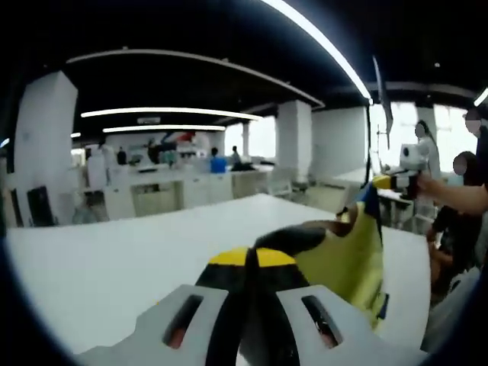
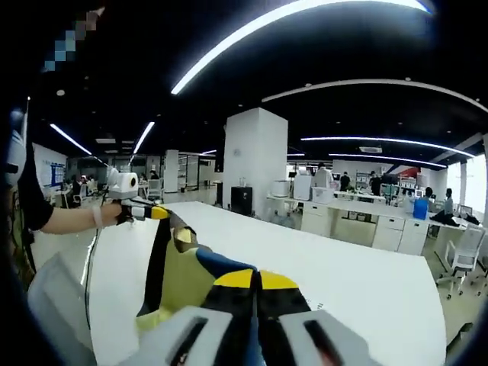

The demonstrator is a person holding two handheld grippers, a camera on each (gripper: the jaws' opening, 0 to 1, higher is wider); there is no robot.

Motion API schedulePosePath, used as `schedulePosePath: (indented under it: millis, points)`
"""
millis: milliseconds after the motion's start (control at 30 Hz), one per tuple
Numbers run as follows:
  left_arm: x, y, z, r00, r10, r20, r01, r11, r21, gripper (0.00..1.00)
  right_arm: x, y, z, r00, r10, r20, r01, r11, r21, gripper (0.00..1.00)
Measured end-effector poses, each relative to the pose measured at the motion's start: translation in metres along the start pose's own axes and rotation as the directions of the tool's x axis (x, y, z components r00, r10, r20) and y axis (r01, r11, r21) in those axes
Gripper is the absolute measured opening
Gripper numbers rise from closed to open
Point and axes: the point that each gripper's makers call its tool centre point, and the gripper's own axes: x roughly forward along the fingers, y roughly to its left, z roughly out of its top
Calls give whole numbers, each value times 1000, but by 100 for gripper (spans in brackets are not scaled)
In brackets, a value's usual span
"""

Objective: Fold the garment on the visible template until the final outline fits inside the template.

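Garment [image 1: 347,255], yellow-black, stretched above white table [image 1: 114,259] between left gripper [image 1: 252,259] and right gripper [image 2: 258,280], jaws of each clamped on cloth. We judge next: lower it flat for folding.

White table [image 1: 114,259] spreading wide, bare top. Beyond, white pillar [image 1: 296,141], low white counters [image 1: 175,191] cluttered with gear, blue bin [image 1: 218,165] on top. Long ceiling light strips [image 1: 164,112] against dark ceiling. Bright windows [image 1: 404,130] at right, people [image 1: 427,145] standing near them.

Same table [image 2: 366,282] stretching away. Broad white pillar [image 2: 255,160] behind it, dark box [image 2: 242,200] at its foot. White cabinets [image 2: 366,225] to the right, office chair [image 2: 463,259] at the edge, figures [image 2: 431,200] in the distance. Curved light strips [image 2: 381,140] overhead.
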Motion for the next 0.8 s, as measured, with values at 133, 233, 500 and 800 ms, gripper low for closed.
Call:
schedulePosePath:
  millis: [133,233,500,800]
  points:
    - [27,18,-31,998,3,-69,-4,1000,-14,0,28,-18,-30,998,-4,-57,5,1000,17,0]
    - [41,28,-55,994,6,-108,-8,1000,-18,0,46,-28,-59,994,-3,-110,6,1000,29,0]
    - [79,56,-175,943,35,-330,-74,991,-107,0,103,-42,-162,955,9,-297,40,986,160,0]
    - [101,63,-212,913,30,-407,-90,987,-130,0,124,-62,-217,911,-29,-412,105,981,162,0]
